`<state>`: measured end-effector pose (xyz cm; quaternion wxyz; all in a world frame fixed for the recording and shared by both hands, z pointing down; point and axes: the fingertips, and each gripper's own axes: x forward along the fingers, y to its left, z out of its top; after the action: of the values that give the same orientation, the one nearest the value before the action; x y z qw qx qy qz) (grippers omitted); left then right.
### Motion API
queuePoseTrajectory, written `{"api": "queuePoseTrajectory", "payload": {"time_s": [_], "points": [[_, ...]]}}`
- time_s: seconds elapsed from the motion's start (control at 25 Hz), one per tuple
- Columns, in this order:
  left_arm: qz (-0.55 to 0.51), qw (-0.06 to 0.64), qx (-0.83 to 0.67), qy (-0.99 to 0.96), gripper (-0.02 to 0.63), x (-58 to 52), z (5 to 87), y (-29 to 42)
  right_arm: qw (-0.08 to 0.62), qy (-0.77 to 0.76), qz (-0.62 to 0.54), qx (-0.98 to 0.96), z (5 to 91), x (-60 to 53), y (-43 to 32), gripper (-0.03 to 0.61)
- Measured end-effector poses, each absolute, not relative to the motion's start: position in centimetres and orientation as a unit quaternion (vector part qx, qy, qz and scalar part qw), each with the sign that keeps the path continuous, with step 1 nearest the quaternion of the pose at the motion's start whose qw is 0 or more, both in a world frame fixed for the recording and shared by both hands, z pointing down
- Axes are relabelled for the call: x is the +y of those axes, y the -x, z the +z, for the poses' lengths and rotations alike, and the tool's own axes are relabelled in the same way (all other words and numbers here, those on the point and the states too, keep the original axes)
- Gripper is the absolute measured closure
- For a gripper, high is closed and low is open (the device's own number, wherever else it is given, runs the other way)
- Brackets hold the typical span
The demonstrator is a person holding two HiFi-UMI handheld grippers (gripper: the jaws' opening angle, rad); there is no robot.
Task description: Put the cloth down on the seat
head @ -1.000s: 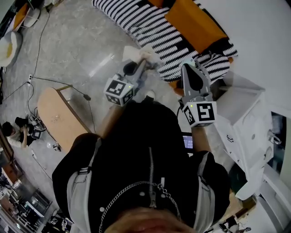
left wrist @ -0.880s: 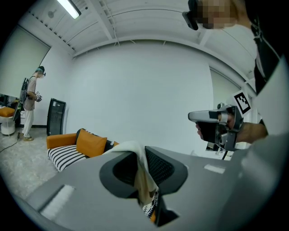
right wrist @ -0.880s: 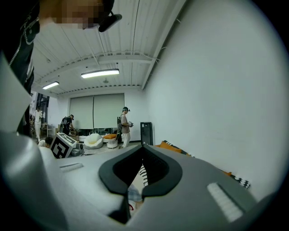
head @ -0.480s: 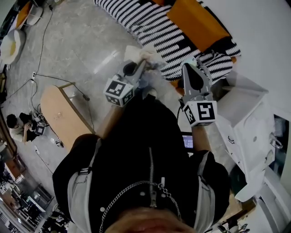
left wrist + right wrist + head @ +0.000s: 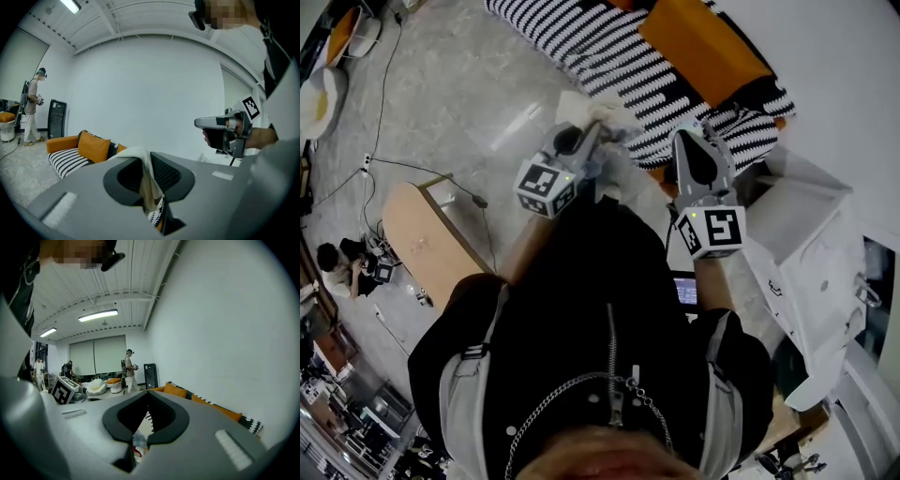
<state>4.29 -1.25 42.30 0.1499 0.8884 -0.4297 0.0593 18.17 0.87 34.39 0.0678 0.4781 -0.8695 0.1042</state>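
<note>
— From where is the scene viewed?
— From the head, steeply downward. Each gripper view is aimed nearly level, close along its own jaws.
— What is shared?
— The striped sofa (image 5: 656, 66) is shown in all three.

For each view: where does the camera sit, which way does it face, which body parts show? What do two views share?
Head view: on the head, facing steeply down; jacket, left gripper, right gripper show.
Left gripper view: on that gripper, along jaws shut on the cloth; right hand shows.
Right gripper view: on that gripper, along shut jaws; jacket shows.
All share the sofa.
</note>
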Motion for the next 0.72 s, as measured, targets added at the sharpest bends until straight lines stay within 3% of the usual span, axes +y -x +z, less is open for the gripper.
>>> {"api": "queuePoseTrajectory", "payload": {"time_s": [0.72], "points": [[0.058, 0.166, -0.415, -0.893, 0.563, -8.5, 43.8, -1.2, 0.093, -0.479, 0.125, -0.864, 36.5, -6.3, -14.2, 0.575]]}}
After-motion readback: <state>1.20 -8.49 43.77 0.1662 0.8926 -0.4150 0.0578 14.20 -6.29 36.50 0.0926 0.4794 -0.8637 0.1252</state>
